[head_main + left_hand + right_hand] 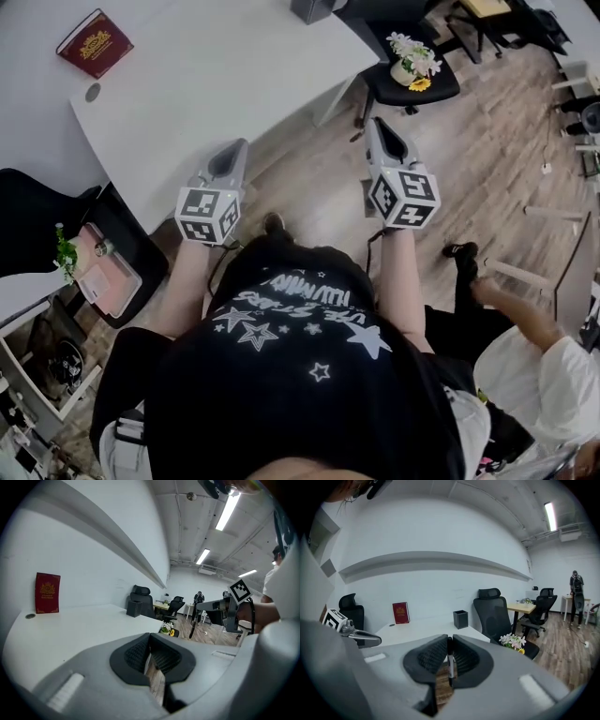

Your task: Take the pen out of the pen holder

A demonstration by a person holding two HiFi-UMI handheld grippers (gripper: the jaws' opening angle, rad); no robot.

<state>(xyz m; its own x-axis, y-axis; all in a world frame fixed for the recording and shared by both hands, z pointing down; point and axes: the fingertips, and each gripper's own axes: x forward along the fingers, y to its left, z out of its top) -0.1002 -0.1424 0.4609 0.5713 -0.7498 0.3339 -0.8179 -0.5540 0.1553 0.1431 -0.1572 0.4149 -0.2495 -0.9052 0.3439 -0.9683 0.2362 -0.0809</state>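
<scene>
The black square pen holder (460, 619) stands on the far corner of the white table (216, 84), well ahead of both grippers; it also shows in the left gripper view (134, 608) and at the head view's top edge (314, 7). My right gripper (450, 641) is shut on a thin pen (449, 663), which stands upright between its pads. It hangs over the wooden floor, off the table's near edge (380, 127). My left gripper (150, 641) has its fingertips together with nothing between them, level with the table's near edge (234, 148).
A red book (94, 42) stands on the table's far left. A black office chair (441, 84) carrying a bunch of flowers (412, 58) stands right of the table. A second person (534, 366) crouches at the lower right. A shelf with pink items (103, 272) is at the left.
</scene>
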